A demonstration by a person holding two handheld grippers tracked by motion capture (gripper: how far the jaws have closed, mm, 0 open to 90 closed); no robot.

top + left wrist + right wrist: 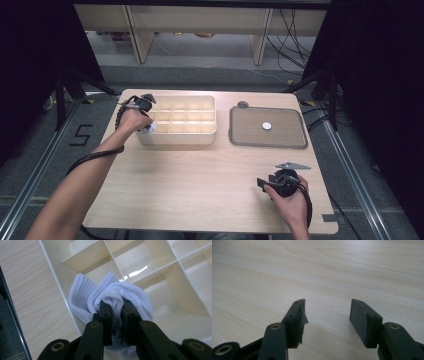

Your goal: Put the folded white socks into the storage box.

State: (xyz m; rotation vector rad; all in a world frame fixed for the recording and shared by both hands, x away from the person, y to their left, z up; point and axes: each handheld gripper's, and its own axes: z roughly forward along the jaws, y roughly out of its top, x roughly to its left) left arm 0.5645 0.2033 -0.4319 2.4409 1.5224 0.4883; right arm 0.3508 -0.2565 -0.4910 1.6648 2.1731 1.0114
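Up at the far left of the pale wooden table (200, 180), the left gripper (117, 308) has its 2 black jaws drawn close together, pinching a bunched white ribbed sock (110, 296) between the pads. The fabric bulges out above and to both sides of the jaws, with a folded ribbed cuff sticking out toward the left of the left gripper view. The sock hangs over the near-left corner of the cream plastic divided organiser box (160, 270), right at its outer wall, and its lower part seems to sit in the corner compartment; how deep it reaches I cannot tell. From the high view, the left gripper (146, 126) and the hand on it sit at that same left end of the box (210, 131), with a bit of white sock (149, 129) showing below the hand. The right gripper (327, 315) rests low over bare tabletop near the front right edge, its jaws spread wide with nothing between them. To the right of the box lies a grey rectangular tray (240, 137) with a small white round disc (267, 126) on it, well apart from both grippers.
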